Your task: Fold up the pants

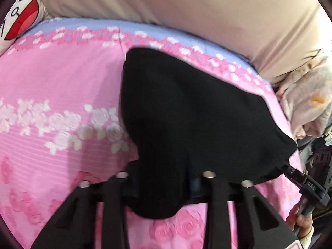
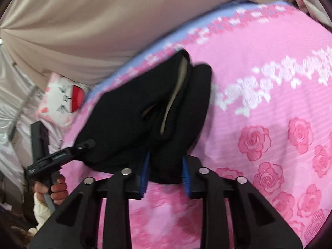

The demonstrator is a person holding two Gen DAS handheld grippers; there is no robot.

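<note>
Black pants lie in a folded heap on a pink rose-patterned bedspread. At the near end, a bunch of the black cloth passes between the fingers of my left gripper, which is shut on it. In the right wrist view the pants show a pale inner lining. My right gripper is shut on their near edge, with the cloth filling the gap between its blue pads. Each view also shows the other gripper at the pants' side corner: the right gripper and the left gripper.
Beige fabric hangs behind the bed. A white cartoon-face pillow lies at the bed's far corner, and pale floral bedding is piled past the side edge. A person's hand grips the left gripper's handle.
</note>
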